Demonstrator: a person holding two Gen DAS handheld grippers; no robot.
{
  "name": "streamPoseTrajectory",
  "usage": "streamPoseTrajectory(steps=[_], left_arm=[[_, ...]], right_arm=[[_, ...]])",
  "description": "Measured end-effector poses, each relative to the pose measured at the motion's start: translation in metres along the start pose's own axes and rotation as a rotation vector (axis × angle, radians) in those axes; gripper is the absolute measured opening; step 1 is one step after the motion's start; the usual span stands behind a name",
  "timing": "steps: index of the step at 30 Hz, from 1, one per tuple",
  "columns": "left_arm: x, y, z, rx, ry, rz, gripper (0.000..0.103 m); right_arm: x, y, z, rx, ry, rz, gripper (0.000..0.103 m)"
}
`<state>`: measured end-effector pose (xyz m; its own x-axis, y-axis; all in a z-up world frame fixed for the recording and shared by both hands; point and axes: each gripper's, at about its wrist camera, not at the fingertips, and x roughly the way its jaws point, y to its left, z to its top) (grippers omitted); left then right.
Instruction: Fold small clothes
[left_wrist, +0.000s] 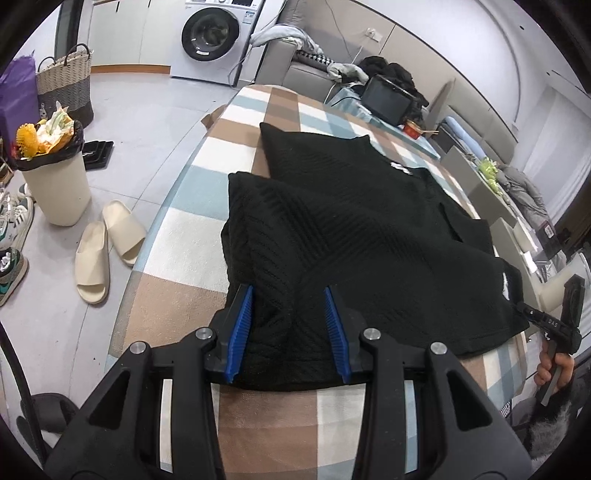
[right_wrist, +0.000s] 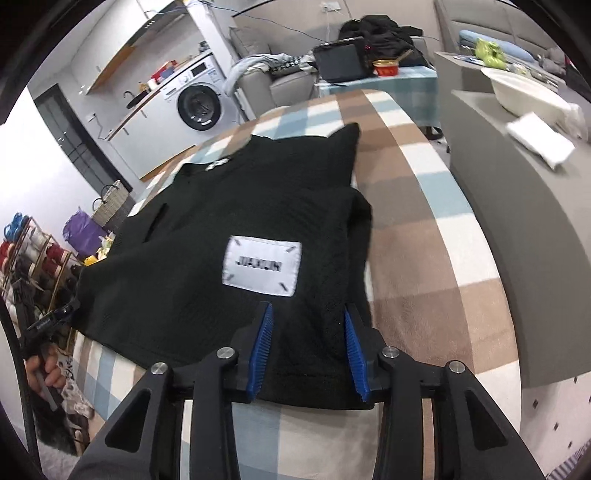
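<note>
Room: we note a laundry corner, with a washing machine (left_wrist: 212, 35) against the far wall, a grey sofa (right_wrist: 284, 79) heaped with clothes, and a full bin (left_wrist: 55, 173) with slippers (left_wrist: 107, 251) on the floor to the left.
Table: a checked cloth (left_wrist: 177, 251) in brown, blue and white covers the work surface; a grey counter (right_wrist: 517, 229) stands just beside its right edge.
Sweater: we find a black knit sweater (left_wrist: 354, 236) spread flat on the cloth, its white patch (right_wrist: 261, 265) facing up near the hem.
Orientation: the long axis runs from hem to collar, pointing away from us; the hem lies nearest the tools, the collar label at the far end, and both sleeves appear already laid in alongside the body.
Left gripper (left_wrist: 290, 332): the blue pads stand partly apart, straddling the hem at the left corner. We cannot tell whether they pinch the fabric.
Right gripper (right_wrist: 308, 350): likewise partly apart over the hem at the right corner; grasp not confirmed.
Step in hand: we judge this to be taking the hem for the lengthwise fold toward the collar.
Method: we advise closing both tools on every layer at each corner, lifting level and together, carrying the hem straight along the long axis, and laying it down square to the shoulders so the sleeves are not dragged out.
</note>
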<state>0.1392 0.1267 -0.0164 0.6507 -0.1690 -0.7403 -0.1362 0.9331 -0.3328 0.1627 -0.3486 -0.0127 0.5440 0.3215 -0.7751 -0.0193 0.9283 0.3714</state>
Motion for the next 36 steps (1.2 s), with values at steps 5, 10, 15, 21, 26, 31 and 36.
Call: streamPoseTrajectory(steps=[5,10,15,21,26,31,36], left_arm=[[0.003,0.0,0.003,0.013,-0.02,0.049,0.009],[-0.013,0.006,0.01,-0.03,-0.088,0.008,0.003],[-0.027,0.001,0.035,-0.024,-0.139,-0.024,0.003],[-0.032,0.0,0.07,-0.034,-0.199,-0.053,0.002],[-0.015,-0.004,0.1,-0.036,-0.212,-0.059,0.002],[0.022,-0.006,0.113,-0.024,-0.153,-0.027,0.002],[0.033,0.013,0.098,-0.085,-0.113,-0.026,0.003]], right_arm=[[-0.001,-0.002,0.0,0.005,-0.04,-0.04,0.003],[-0.023,0.001,0.01,0.027,-0.159,-0.042,0.003],[-0.047,0.017,0.025,0.006,-0.237,-0.032,0.003],[-0.056,0.021,0.047,0.041,-0.3,-0.006,0.003],[-0.036,0.011,0.069,0.134,-0.302,-0.002,0.003],[-0.006,-0.001,0.088,0.181,-0.25,-0.033,0.003],[0.02,-0.024,0.07,0.208,-0.112,-0.037,0.007]])
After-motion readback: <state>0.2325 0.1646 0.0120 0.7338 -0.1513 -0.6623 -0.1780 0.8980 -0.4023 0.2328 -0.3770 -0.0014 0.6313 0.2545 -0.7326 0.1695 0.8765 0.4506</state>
